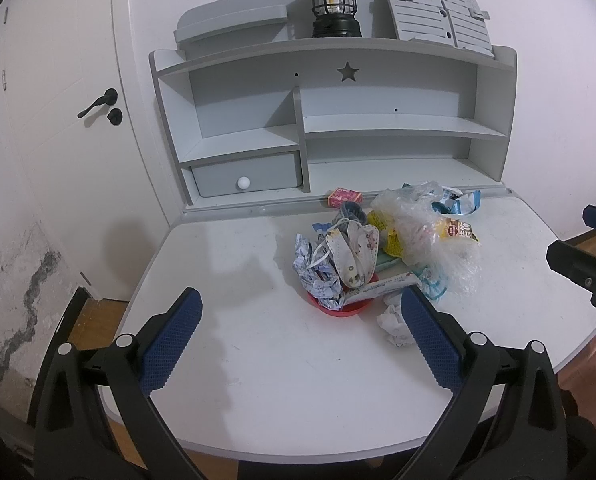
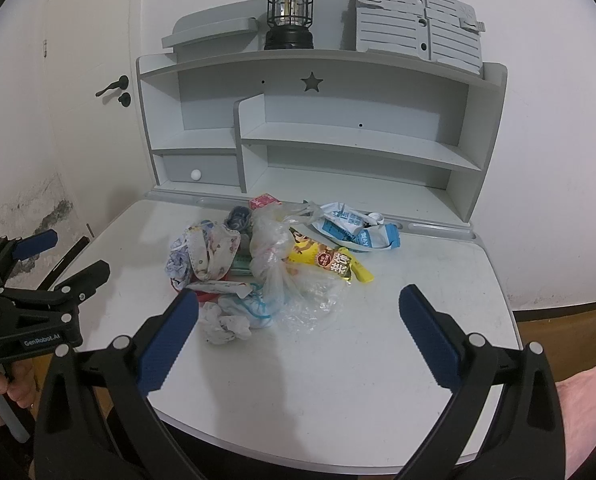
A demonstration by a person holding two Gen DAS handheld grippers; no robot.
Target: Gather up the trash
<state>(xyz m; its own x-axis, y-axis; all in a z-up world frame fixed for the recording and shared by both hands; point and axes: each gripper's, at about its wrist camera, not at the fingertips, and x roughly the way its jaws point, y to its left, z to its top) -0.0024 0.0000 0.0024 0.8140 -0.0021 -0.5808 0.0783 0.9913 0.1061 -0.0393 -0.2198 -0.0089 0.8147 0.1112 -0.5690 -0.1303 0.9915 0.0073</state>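
Trash (image 1: 382,248) is lying in one heap on the white desk (image 1: 237,340), toward 1 o'clock from the left tongs (image 1: 304,340) in the left wrist view. These tongs are standing wide open and holding nothing; probably they are hovering low over the desk so that they can reach forward. A red dish (image 1: 340,306) is sitting under patterned paper and face masks (image 1: 356,252) at 12 o'clock, and a crumpled tissue (image 1: 394,322) is lying just beside the right-hand pad.

In the right wrist view, the right tongs (image 2: 298,336) are also gaping wide and gripping nothing. The heap is lying at 11 to 12 o'clock: a clear plastic bag (image 2: 285,264) in the middle, a yellow snack wrapper (image 2: 334,262) and a blue-white carton (image 2: 354,226) behind it. The bag is perhaps meant to receive the rest. The left tongs are appearing at 9 o'clock.
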